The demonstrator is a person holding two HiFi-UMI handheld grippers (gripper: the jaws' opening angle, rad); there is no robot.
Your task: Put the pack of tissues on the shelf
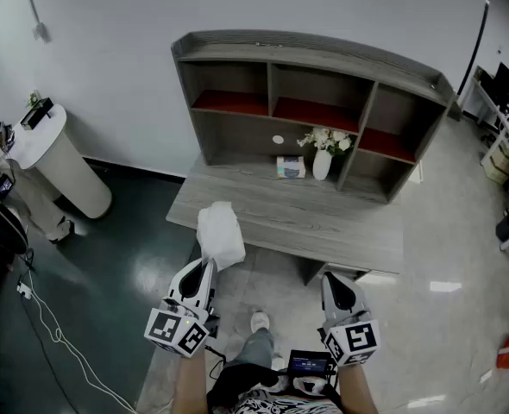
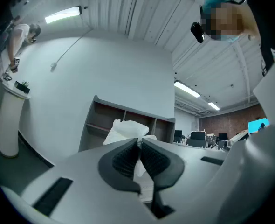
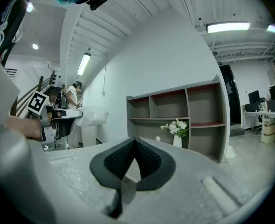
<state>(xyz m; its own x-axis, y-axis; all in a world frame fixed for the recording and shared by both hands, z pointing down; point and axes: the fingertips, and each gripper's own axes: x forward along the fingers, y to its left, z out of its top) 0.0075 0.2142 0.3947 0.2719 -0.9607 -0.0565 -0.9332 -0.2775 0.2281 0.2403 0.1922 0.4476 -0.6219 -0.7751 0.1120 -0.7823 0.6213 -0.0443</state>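
Observation:
My left gripper (image 1: 208, 261) is shut on a white pack of tissues (image 1: 221, 236), held in the air just before the near left edge of the grey desk (image 1: 289, 218). In the left gripper view the tissue pack (image 2: 127, 130) bulges above the closed jaws of the left gripper (image 2: 139, 143), with the shelf (image 2: 123, 120) behind it. My right gripper (image 1: 338, 285) hangs shut and empty in front of the desk's near right side; its jaws meet in the right gripper view (image 3: 135, 143). The grey shelf unit (image 1: 315, 110) stands at the back of the desk.
On the desk under the shelf stand a white vase of flowers (image 1: 323, 155) and a small patterned box (image 1: 290, 167). A white pedestal (image 1: 56, 158) stands at the left, cables (image 1: 56, 330) trail over the floor, and another person (image 3: 72, 97) stands at the far left.

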